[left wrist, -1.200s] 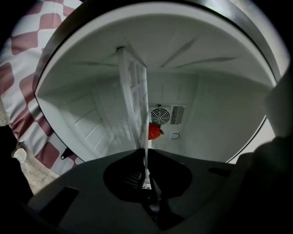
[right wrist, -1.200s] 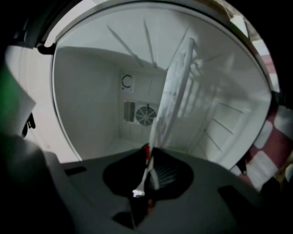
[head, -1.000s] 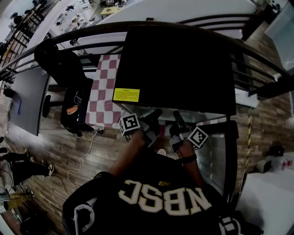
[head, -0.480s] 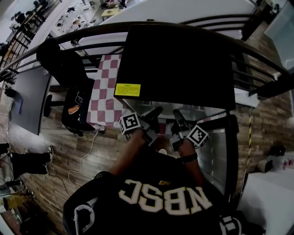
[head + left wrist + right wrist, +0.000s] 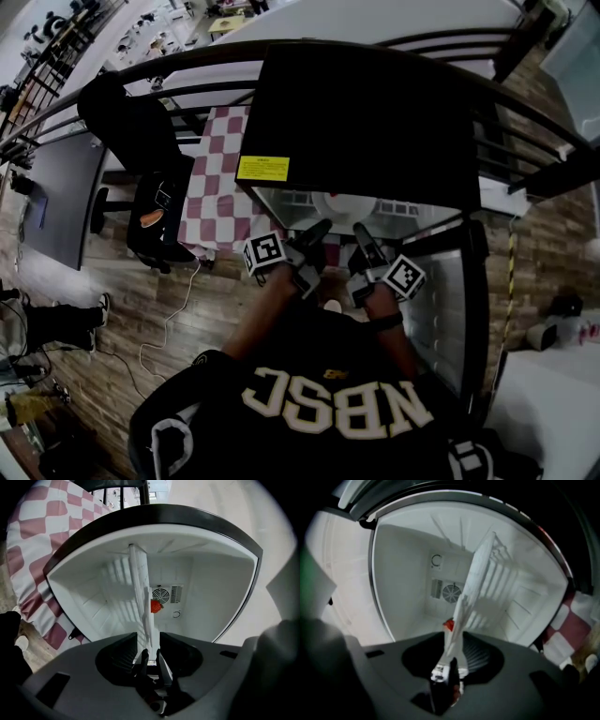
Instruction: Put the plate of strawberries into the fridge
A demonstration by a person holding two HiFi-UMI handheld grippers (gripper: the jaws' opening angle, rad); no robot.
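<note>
A white plate lies inside the open black fridge, low in its white compartment. In the left gripper view the plate stands edge-on with a red strawberry on it. My left gripper has the plate's rim between its jaws; they are opening and a gap shows on each side of the rim. In the right gripper view the plate is also edge-on, with a strawberry beside it, and my right gripper is shut on the rim. Both grippers reach into the fridge mouth.
The fridge door hangs open at the right. A red-and-white checked cloth covers the table left of the fridge. A black chair stands further left. A fan grille sits in the fridge's back wall.
The head view has shifted, so the white fridge interior and the plate in it now show above the grippers. Both grippers have stayed almost where they were.
</note>
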